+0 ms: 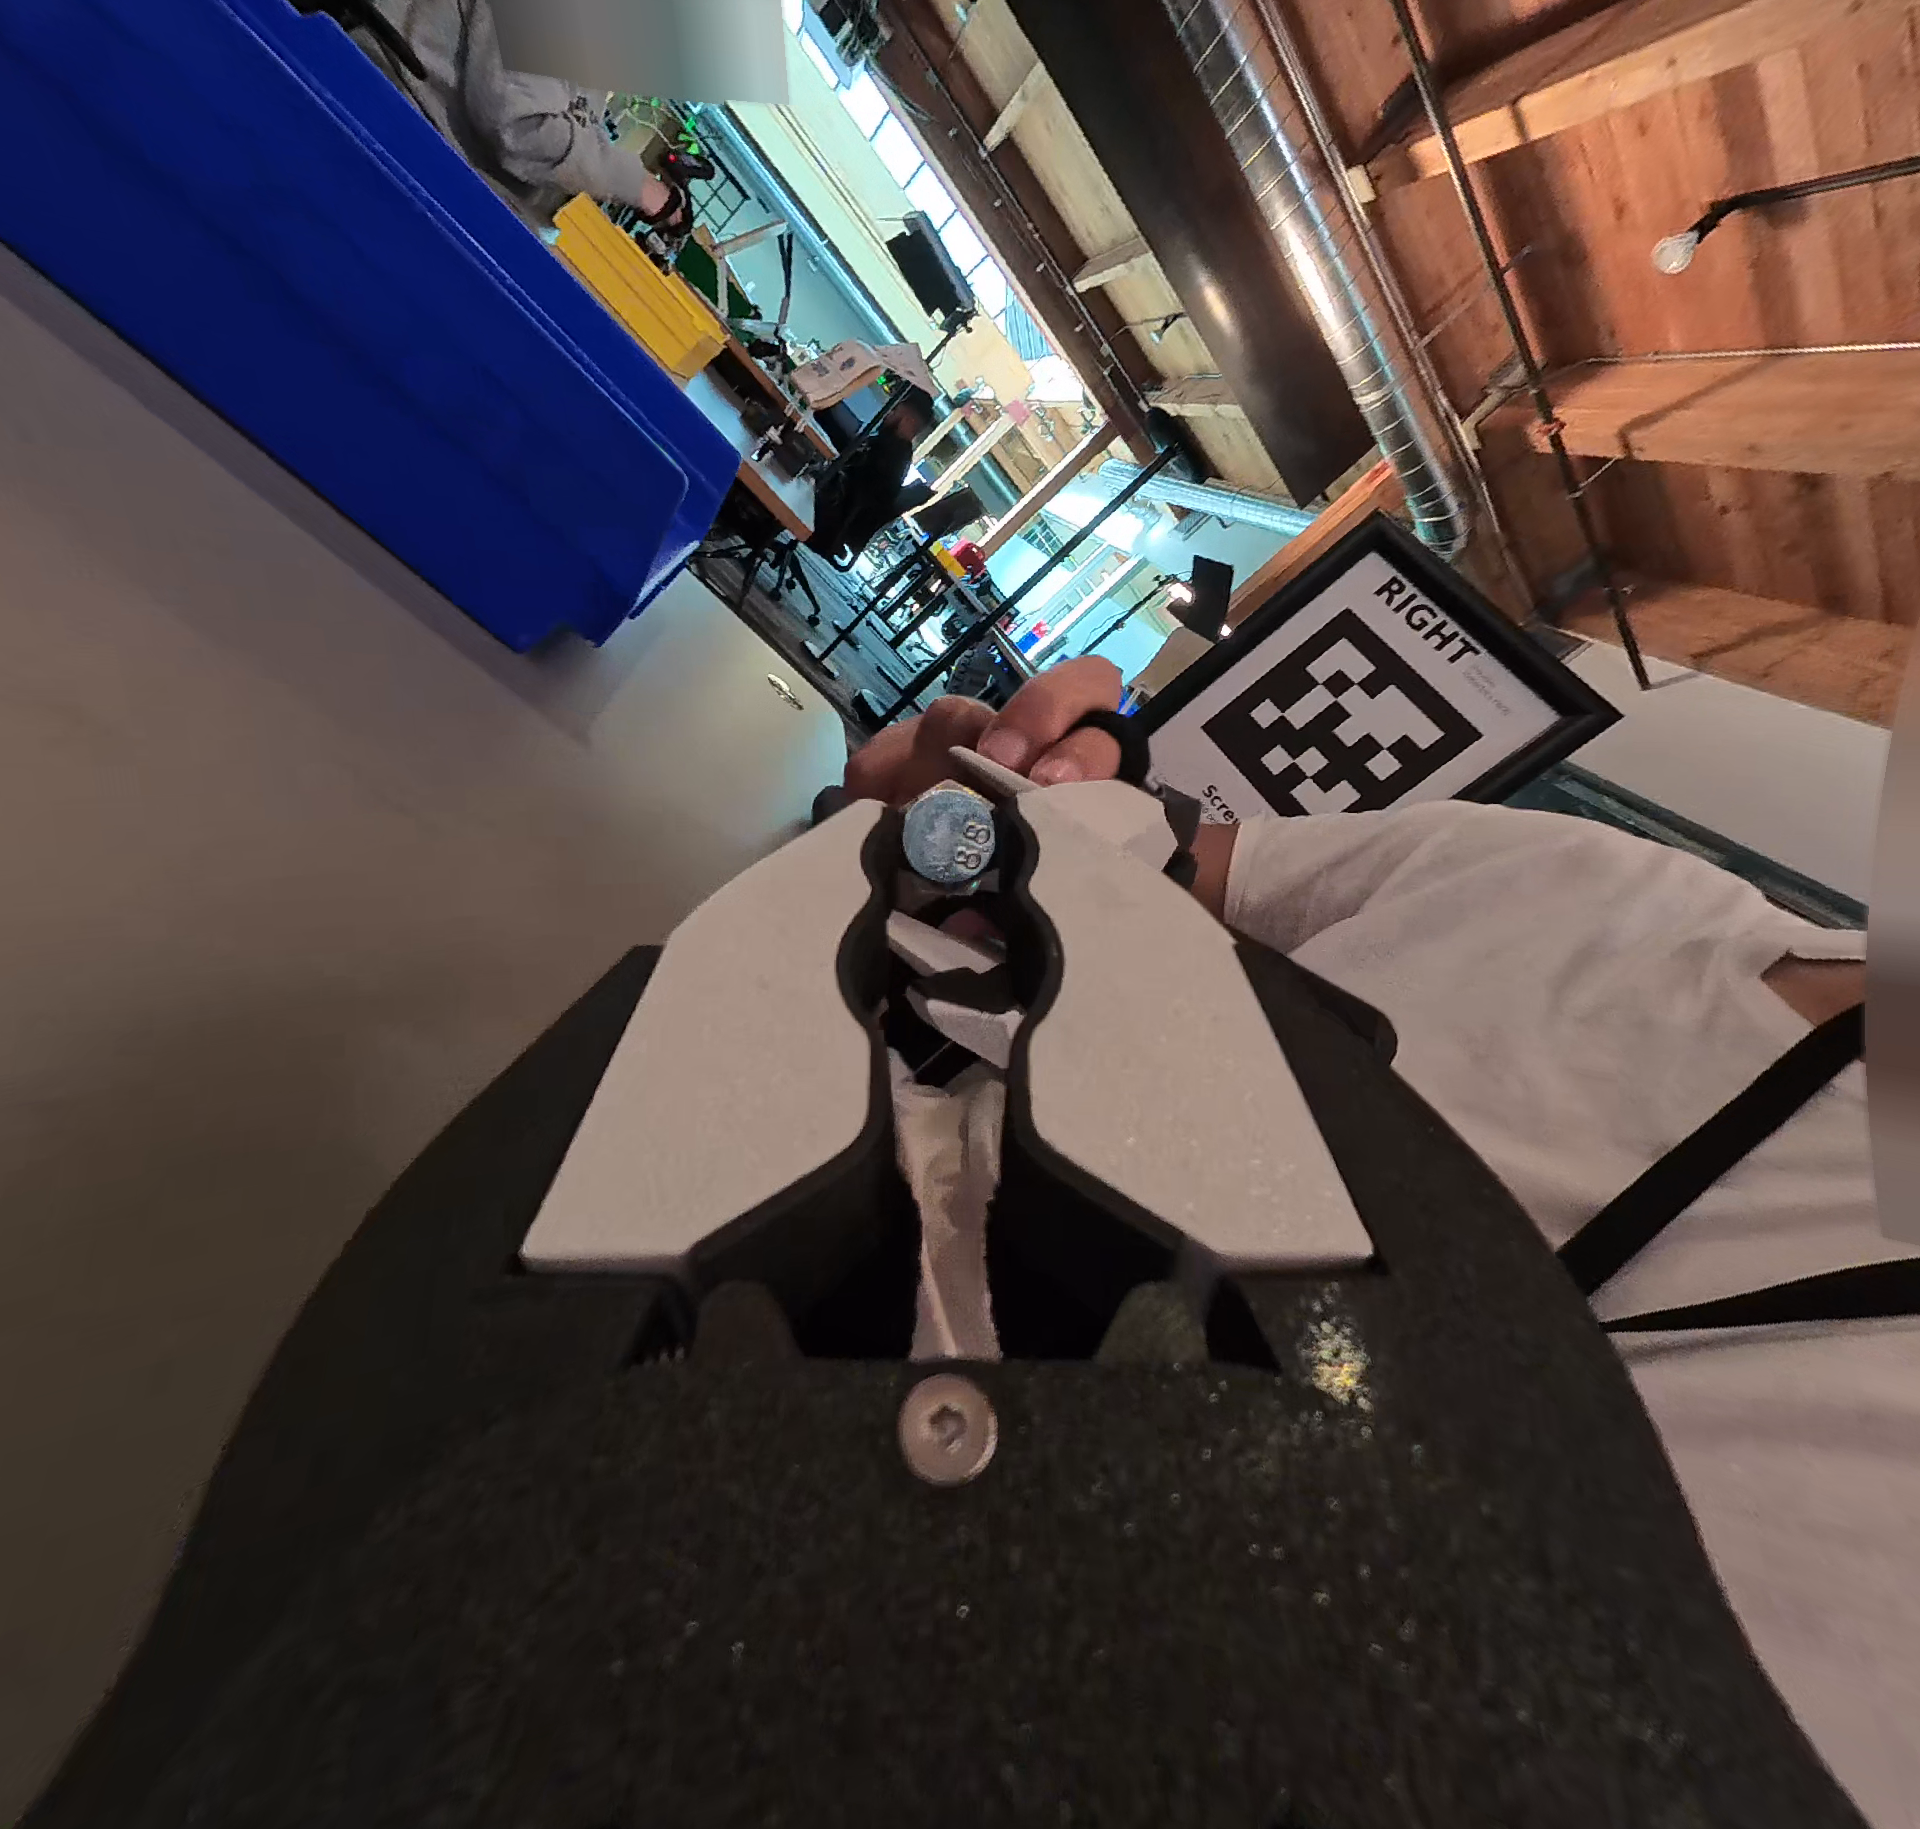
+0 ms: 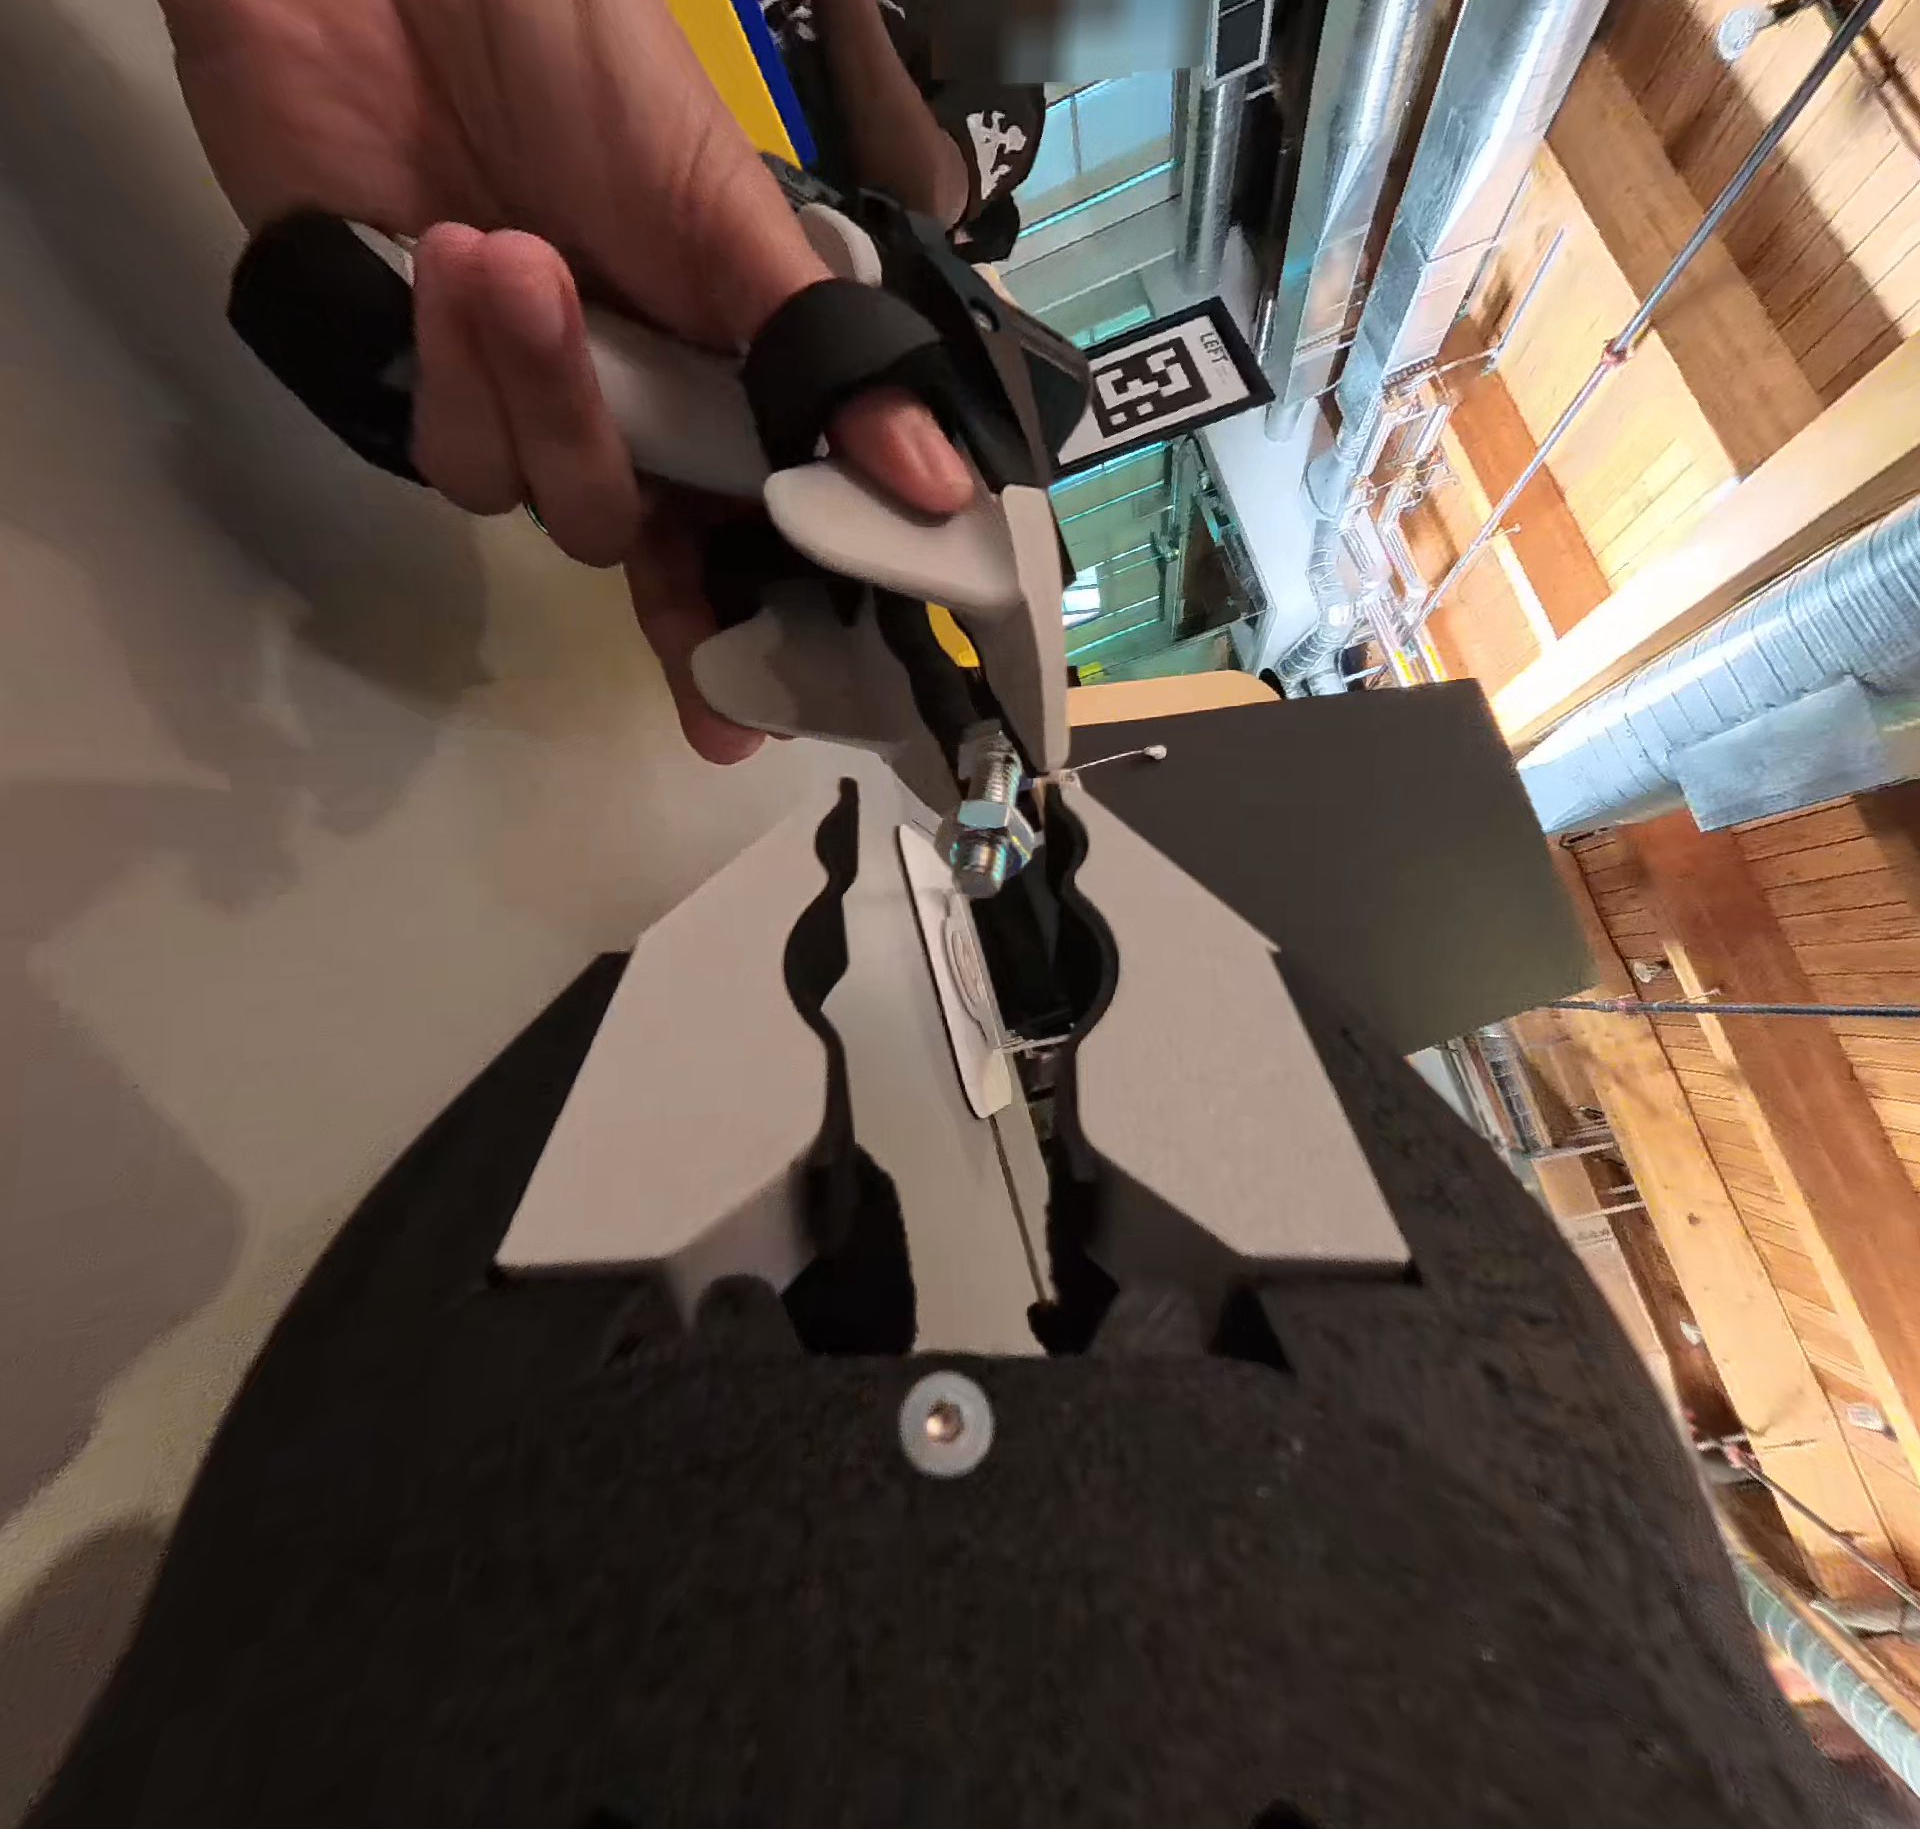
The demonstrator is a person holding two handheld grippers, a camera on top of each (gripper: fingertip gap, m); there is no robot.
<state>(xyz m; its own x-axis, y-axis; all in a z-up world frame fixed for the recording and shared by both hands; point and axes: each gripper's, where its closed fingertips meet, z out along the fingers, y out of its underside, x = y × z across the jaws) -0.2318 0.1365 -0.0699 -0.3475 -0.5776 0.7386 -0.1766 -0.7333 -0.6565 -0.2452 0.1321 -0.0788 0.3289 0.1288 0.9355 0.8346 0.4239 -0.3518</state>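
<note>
The left tongs (image 1: 948, 823) pinch a steel bolt (image 1: 940, 844) at its head, with a fingertip pressed against each side. The bolt's threaded end carries a nut (image 2: 985, 829) and reaches between the tips of the right tongs (image 2: 961, 803). These stand spread. The nut lies near their right finger and well clear of the left one. A white tag (image 2: 956, 969) sits just behind the nut, between those fingers.

Workshop vibes: wooden plank ceiling (image 1: 1662, 169), shiny metal ducts (image 2: 1455, 117), big bright windows (image 1: 935, 179), cluttered desks (image 1: 769, 397).
</note>
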